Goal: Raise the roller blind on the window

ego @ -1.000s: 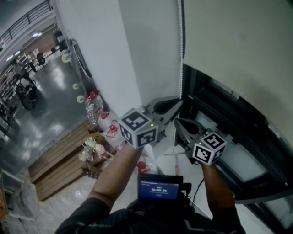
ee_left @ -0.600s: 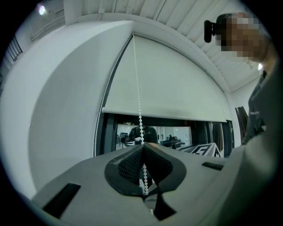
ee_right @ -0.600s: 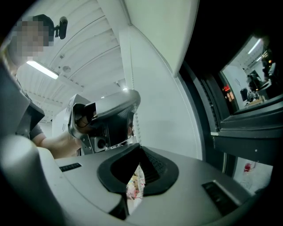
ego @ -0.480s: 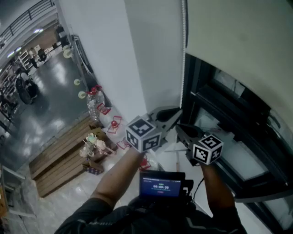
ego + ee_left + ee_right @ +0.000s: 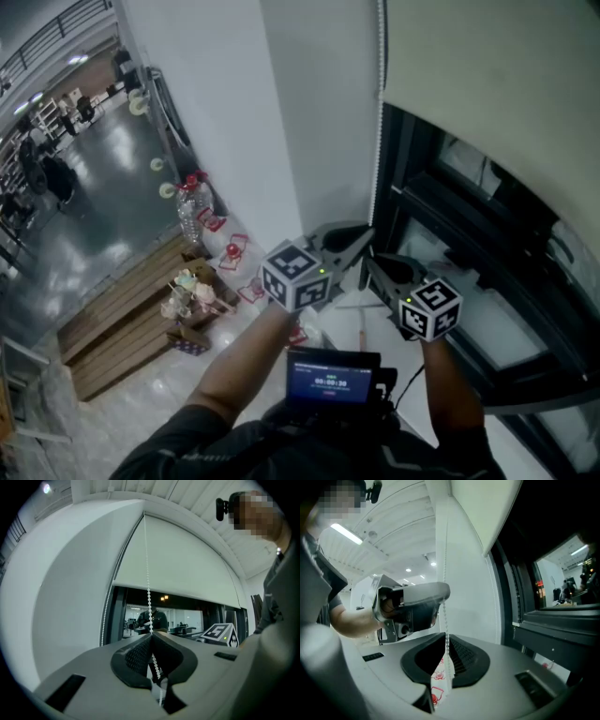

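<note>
Hauling the bead chain (image 5: 148, 576) downward: left claw (image 5: 151, 635) pinched shut on it; right claw (image 5: 446, 639), beneath, has just been opening, chain loose between its jaws; next, I judge, regrip higher; roller blind (image 5: 183, 564) overhead, part-raised.

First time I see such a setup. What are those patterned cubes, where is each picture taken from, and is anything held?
A person holds a two-jaw gripper in each hand; the cubes are parts of them. One camera on the head looks down; one rides on each gripper. The left gripper is clamped on the bead chain of the roller blind, partly raised over the window. On the right gripper the jaws have just been opening; the chain runs between them, not pinched.
</note>
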Demonstrator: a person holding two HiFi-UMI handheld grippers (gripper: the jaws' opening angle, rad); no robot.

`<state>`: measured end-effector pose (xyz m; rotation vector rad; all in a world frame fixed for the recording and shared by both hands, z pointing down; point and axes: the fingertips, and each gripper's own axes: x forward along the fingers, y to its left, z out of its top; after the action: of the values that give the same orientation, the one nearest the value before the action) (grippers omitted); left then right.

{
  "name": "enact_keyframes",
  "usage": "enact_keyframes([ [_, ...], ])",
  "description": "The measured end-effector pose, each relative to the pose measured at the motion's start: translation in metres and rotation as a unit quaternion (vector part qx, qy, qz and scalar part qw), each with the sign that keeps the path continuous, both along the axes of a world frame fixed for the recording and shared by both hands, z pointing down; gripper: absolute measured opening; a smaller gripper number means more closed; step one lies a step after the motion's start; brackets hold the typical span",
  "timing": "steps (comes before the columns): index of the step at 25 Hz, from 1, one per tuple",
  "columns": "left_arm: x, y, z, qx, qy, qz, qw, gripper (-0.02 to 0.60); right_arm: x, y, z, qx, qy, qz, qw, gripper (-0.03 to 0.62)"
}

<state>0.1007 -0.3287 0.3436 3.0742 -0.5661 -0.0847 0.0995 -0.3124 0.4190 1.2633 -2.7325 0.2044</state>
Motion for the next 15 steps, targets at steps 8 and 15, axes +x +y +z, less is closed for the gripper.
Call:
enact_keyframes([
  [8,0.003,0.004,-0.003,-0.006,0.008,0.01,0.9999,0.006,0.02,0.008,-0.088,0.087,-0.05,-0.002,0.995,0.079],
  [15,0.006,0.014,-0.003,-0.006,0.012,0.027,0.9995,0.006,0.005,0.0,-0.157,0.149,-0.06,-0.023,0.987,0.092],
])
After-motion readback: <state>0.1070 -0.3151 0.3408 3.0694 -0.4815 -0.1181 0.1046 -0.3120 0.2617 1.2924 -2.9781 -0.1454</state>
